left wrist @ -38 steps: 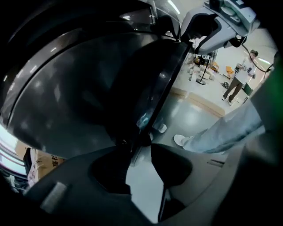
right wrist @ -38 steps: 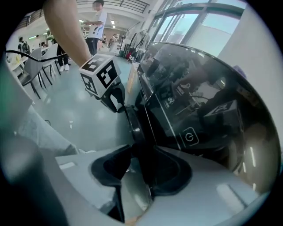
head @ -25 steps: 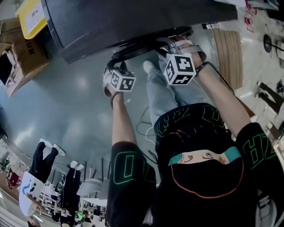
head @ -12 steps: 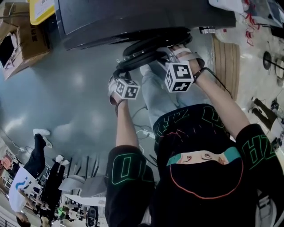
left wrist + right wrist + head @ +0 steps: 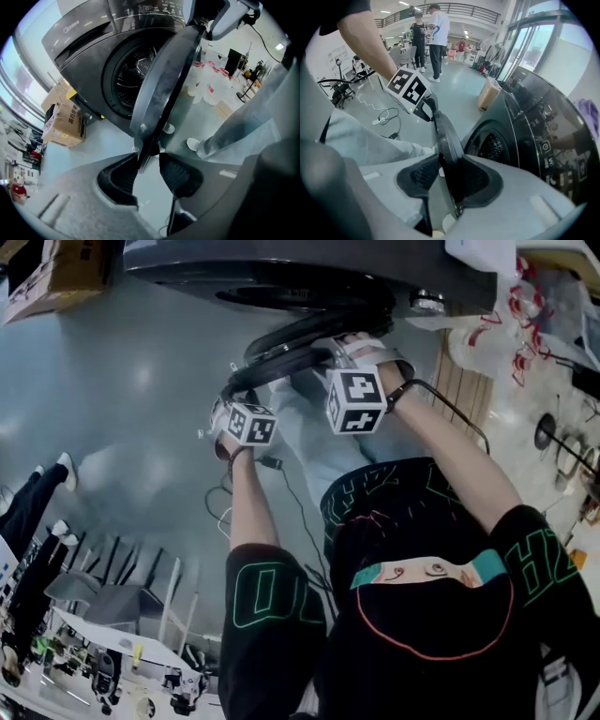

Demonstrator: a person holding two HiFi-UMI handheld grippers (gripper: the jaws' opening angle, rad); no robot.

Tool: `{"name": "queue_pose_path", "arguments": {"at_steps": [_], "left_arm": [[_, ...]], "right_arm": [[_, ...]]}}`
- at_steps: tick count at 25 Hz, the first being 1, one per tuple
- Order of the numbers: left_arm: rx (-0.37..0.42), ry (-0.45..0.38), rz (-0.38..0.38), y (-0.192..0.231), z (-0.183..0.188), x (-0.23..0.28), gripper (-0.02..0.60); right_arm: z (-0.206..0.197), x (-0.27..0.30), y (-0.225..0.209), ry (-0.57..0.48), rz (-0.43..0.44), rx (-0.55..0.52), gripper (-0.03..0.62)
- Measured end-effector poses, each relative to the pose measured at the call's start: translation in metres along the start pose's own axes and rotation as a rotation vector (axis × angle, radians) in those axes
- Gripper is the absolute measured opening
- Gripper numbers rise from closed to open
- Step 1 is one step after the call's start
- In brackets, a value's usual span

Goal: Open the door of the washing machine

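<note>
Your left gripper (image 5: 149, 157) pinching the rim of the washing machine (image 5: 84, 47) door (image 5: 164, 84), jaws easing apart, your right gripper (image 5: 449, 161) clamped on the same rim, door swung partly open off the washing machine's front.

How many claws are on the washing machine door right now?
2. The left claw, jaws opening, straddles the rim of the washing machine door; the right claw clamps that rim further along.
</note>
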State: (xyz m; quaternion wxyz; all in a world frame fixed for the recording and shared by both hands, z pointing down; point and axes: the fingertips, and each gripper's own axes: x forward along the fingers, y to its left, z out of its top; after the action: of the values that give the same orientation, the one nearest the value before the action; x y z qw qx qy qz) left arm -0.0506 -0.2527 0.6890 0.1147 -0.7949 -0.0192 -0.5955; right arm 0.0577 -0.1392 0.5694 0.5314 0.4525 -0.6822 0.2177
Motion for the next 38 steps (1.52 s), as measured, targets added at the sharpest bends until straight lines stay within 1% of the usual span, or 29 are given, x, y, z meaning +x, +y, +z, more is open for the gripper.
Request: {"name": "queue_pose_path", "arguments": {"at_steps": [4, 9, 12, 16, 20, 23, 26, 31, 38], "left_arm": [[-0.092, 0.01, 0.041, -0.034, -0.018, -0.006, 0.135], [-0.158, -0.015, 0.073, -0.055, -0.029, -0.013, 0.135], [-0.205, -0.014, 0.073, -0.075, -0.036, -0.02, 0.135], [-0.247, -0.007, 0.069, -0.099, -0.045, -0.025, 0.135], [-0.281, -0.014, 0.082, -0.12, -0.052, -0.031, 0.132], [-0.312, -0.032, 0.092, -0.143, -0.058, -0.037, 0.127], [-0.338, -0.043, 0.071, -0.173, -0.058, -0.041, 0.118], [-0.397, -0.04, 0.044, -0.223, -0.066, -0.049, 0.109], [-0.523, 0.006, 0.043, -0.293, -0.061, -0.052, 0.104]], "right_arm": [[-0.007, -0.004, 0.018, -0.015, 0.02, -0.091, 0.155], [-0.01, -0.009, 0.032, -0.017, 0.04, -0.174, 0.155], [-0.014, -0.015, 0.043, 0.004, 0.042, -0.212, 0.155], [-0.023, -0.017, 0.058, 0.022, 0.057, -0.252, 0.156], [-0.026, -0.022, 0.071, 0.03, 0.066, -0.299, 0.156], [-0.032, -0.026, 0.083, 0.037, 0.053, -0.337, 0.16], [-0.045, -0.031, 0.096, 0.058, 0.044, -0.38, 0.163], [-0.062, -0.04, 0.12, 0.081, 0.064, -0.47, 0.166], [-0.093, -0.057, 0.144, 0.059, 0.094, -0.611, 0.167]]}}
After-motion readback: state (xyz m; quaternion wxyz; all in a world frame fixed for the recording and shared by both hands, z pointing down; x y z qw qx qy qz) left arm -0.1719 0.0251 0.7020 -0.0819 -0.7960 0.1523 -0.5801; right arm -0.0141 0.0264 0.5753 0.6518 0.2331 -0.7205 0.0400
